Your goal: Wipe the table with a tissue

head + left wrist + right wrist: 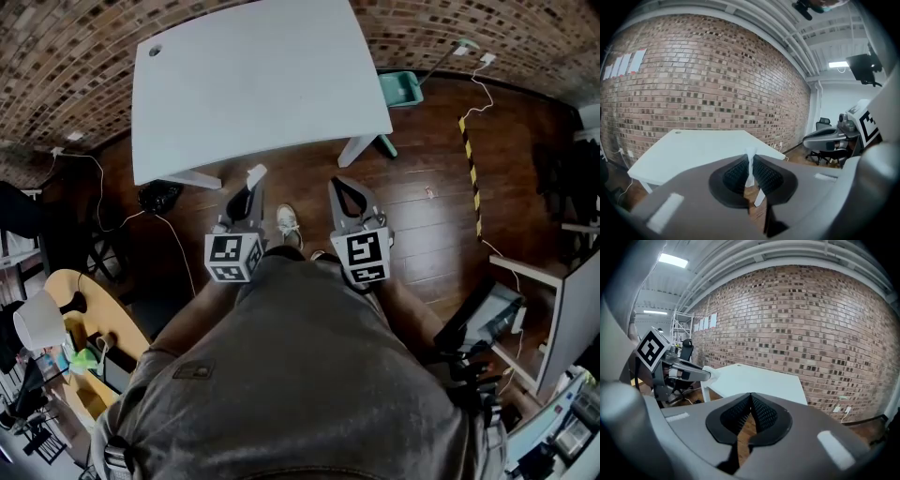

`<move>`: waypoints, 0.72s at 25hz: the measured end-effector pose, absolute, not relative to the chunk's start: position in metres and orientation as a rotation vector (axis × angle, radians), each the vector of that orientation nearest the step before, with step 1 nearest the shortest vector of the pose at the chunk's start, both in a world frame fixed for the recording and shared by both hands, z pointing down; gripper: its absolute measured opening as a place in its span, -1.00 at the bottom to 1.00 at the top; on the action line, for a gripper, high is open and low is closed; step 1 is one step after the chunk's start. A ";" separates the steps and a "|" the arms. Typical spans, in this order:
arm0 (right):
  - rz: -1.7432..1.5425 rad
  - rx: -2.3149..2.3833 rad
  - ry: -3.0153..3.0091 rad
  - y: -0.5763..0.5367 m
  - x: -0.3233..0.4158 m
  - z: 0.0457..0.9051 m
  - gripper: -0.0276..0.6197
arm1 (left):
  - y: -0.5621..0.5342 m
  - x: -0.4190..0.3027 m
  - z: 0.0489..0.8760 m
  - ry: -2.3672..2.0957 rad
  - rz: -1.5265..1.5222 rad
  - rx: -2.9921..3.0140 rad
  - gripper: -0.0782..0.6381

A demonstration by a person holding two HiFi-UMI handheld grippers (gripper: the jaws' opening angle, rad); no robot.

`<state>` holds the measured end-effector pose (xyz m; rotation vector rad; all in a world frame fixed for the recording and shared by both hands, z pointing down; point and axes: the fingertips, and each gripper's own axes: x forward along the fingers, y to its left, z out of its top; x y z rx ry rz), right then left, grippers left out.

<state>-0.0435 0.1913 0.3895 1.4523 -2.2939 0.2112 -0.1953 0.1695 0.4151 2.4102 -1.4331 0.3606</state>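
The white table (pixel 253 80) stands ahead of me on a wooden floor, and its top looks bare. My left gripper (pixel 250 189) hangs below the table's near edge, shut on a small twisted white tissue (pixel 256 174). In the left gripper view the tissue (pixel 750 165) sticks up from between the closed jaws of the left gripper (pixel 750 174), with the table (pixel 693 150) beyond. My right gripper (pixel 341 184) is held beside it, shut with nothing in it. In the right gripper view the right gripper (pixel 751 400) points at the table (pixel 754 380).
A teal bin (pixel 401 89) sits behind the table's right corner. Yellow-black tape (pixel 472 169) and cables run over the floor. A black object (pixel 159 197) lies under the table's left side. A round wooden table (pixel 84 328) is at the left, white furniture (pixel 553 300) at the right, office chairs (pixel 825 129) further off.
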 end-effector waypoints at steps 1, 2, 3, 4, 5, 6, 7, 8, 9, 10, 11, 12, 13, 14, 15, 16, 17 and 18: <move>0.211 1.456 -2.286 0.182 -0.044 0.389 -0.87 | 0.160 -0.196 0.415 -1.425 0.360 2.412 -0.71; 0.211 1.462 -2.278 0.173 -0.045 0.389 -0.87 | 0.150 -0.197 0.415 -1.415 0.355 2.416 -0.71; 0.212 1.470 -2.269 0.165 -0.046 0.389 -0.87 | 0.141 -0.197 0.415 -1.404 0.349 2.422 -0.71; 0.214 1.478 -2.260 0.156 -0.047 0.389 -0.87 | 0.131 -0.198 0.415 -1.395 0.345 2.426 -0.71; 0.215 1.486 -2.253 0.147 -0.048 0.389 -0.87 | 0.122 -0.200 0.416 -1.388 0.343 2.431 -0.71; 0.214 1.493 -2.247 0.139 -0.049 0.389 -0.87 | 0.113 -0.202 0.418 -1.382 0.343 2.433 -0.71; 0.212 1.499 -2.241 0.130 -0.050 0.389 -0.87 | 0.104 -0.203 0.419 -1.376 0.345 2.434 -0.71; 0.210 1.506 -2.234 0.123 -0.051 0.388 -0.87 | 0.096 -0.205 0.421 -1.369 0.348 2.433 -0.71; 0.208 1.514 -2.225 0.116 -0.051 0.388 -0.87 | 0.088 -0.206 0.422 -1.362 0.349 2.432 -0.71; 0.208 1.522 -2.215 0.110 -0.050 0.388 -0.87 | 0.081 -0.207 0.424 -1.354 0.351 2.431 -0.71; 0.208 1.531 -2.204 0.104 -0.048 0.389 -0.87 | 0.075 -0.208 0.426 -1.346 0.354 2.430 -0.71; 0.209 1.539 -2.193 0.098 -0.046 0.391 -0.87 | 0.069 -0.209 0.428 -1.338 0.357 2.429 -0.71; 0.209 1.547 -2.182 0.092 -0.044 0.392 -0.87 | 0.063 -0.210 0.430 -1.333 0.362 2.428 -0.71; 0.209 1.552 -2.173 0.087 -0.041 0.393 -0.87 | 0.058 -0.211 0.433 -1.330 0.368 2.424 -0.71; 0.210 1.554 -2.166 0.083 -0.039 0.394 -0.87 | 0.054 -0.212 0.435 -1.329 0.376 2.419 -0.71; 0.209 1.552 -2.160 0.079 -0.036 0.394 -0.87 | 0.051 -0.212 0.438 -1.328 0.382 2.413 -0.71; 0.207 1.548 -2.155 0.075 -0.033 0.395 -0.87 | 0.048 -0.212 0.440 -1.329 0.388 2.407 -0.71; 0.203 1.542 -2.152 0.071 -0.029 0.395 -0.87 | 0.044 -0.212 0.442 -1.331 0.390 2.399 -0.71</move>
